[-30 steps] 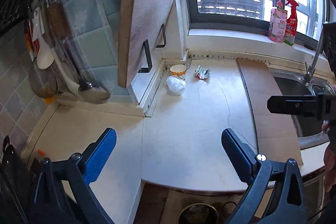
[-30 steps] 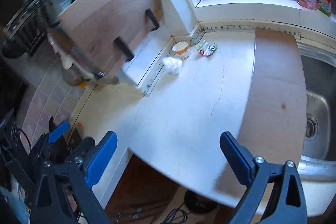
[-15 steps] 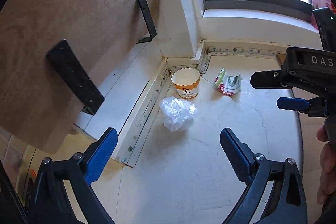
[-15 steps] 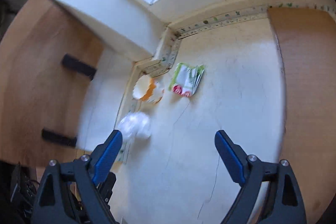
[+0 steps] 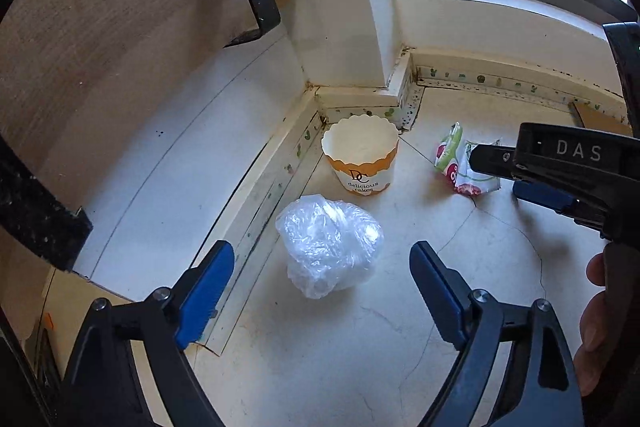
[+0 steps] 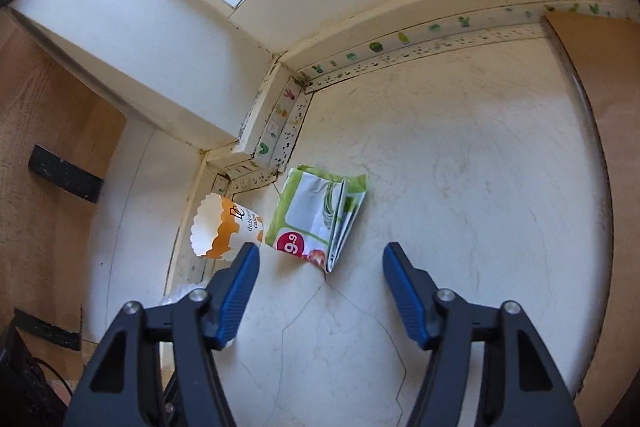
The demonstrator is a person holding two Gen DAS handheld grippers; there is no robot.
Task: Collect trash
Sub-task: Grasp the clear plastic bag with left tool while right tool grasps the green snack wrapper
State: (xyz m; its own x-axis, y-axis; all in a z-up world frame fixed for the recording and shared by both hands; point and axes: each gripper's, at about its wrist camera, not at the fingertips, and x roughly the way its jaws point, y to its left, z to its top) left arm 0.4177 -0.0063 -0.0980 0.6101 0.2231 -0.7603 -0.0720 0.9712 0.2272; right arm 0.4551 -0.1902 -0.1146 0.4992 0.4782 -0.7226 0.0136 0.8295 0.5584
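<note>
Hovering over the corner of the pale countertop (image 5: 360, 367), my left gripper (image 5: 322, 281) has its blue fingers either side of a crumpled clear plastic bag (image 5: 330, 245), which lies just ahead of the tips; the jaws are closing but the pads do not touch it. Beyond the bag, a paper cake cup (image 5: 362, 155) stands upright against the corner trim. My right gripper (image 6: 320, 277) points at a folded green and white wrapper (image 6: 320, 217) lying flat just beside the cup (image 6: 224, 227). Its jaws are closing too, with the wrapper's near corner between the tips and nothing clamped. A wooden board (image 5: 100, 27) leans at the left.
</note>
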